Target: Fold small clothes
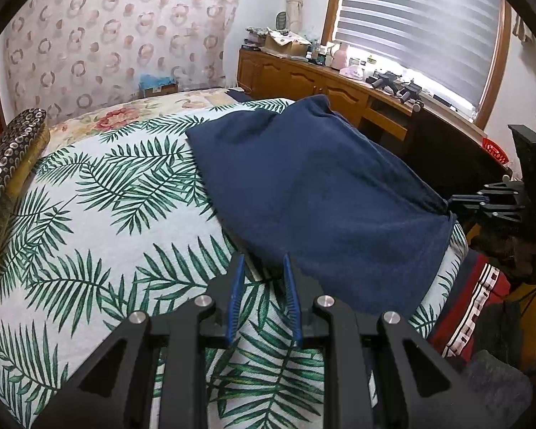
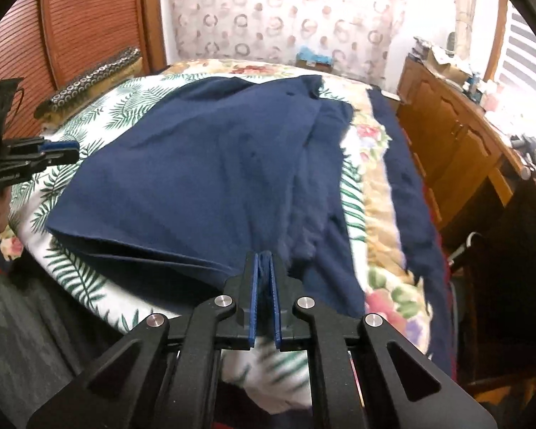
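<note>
Right wrist view, tongs [image 2: 264, 261] pinching soft navy garment [image 2: 203, 164], apparently fleece.

A: Left gripper [image 1: 264, 279]: black angular linkage arms; round silver pivot screws; blue ribbed pads on both fingers.

B: Right gripper [image 2: 265, 268]: same black frame; same silver screws; blue pads; small white lettering runs along the left gripper's black side, unreadable.

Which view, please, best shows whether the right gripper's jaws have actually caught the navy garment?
The right wrist view: the right gripper has its jaws shut on a fold of the navy garment. The left wrist view shows that gripper only side-on at the garment's corner.
</note>
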Demonstrator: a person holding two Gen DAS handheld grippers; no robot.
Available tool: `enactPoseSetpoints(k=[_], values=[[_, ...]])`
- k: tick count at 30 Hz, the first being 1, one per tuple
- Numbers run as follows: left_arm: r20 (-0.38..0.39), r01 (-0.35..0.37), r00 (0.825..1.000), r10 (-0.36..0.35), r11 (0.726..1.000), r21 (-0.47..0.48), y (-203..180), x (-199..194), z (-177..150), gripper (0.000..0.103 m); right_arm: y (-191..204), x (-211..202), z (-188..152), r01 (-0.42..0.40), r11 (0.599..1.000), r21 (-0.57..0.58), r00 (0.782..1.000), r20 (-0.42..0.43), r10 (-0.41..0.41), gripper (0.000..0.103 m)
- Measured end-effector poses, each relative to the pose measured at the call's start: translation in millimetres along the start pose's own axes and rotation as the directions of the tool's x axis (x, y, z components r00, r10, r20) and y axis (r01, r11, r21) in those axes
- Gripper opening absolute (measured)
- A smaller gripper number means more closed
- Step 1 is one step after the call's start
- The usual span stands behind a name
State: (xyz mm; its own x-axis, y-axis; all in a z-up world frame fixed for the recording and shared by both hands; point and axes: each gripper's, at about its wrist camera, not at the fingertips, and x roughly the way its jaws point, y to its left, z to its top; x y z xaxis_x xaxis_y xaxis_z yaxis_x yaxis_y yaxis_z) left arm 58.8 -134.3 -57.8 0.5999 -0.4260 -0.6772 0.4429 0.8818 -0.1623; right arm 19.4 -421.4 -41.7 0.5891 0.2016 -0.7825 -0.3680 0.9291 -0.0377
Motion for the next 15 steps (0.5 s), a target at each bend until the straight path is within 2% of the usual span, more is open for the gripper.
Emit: enactPoseSetpoints(k=[10, 12, 15], values=[[-0.006, 0.002, 1.0, -0.002, 1.0, -0.002, -2, 0, -2, 0.02, -14, -11, -1, 0.012, 0.998, 0.055, 0.999, 0.03, -0.014, 0.004], [-0.005, 0.005, 1.0, -0.005, 1.0, -0.003, -2, 0, -2, 0.02, -14, -13, 2, 0.021, 0.998, 0.061, 0.999, 0.04, -0.023, 0.008], [-0.006, 0.008, 1.0, -0.008, 1.0, -0.004, -2, 1, -3, 0.02, -16, -20, 7, 0.03, 0.997, 0.078, 0.998, 0.06, -0.035, 0.009]])
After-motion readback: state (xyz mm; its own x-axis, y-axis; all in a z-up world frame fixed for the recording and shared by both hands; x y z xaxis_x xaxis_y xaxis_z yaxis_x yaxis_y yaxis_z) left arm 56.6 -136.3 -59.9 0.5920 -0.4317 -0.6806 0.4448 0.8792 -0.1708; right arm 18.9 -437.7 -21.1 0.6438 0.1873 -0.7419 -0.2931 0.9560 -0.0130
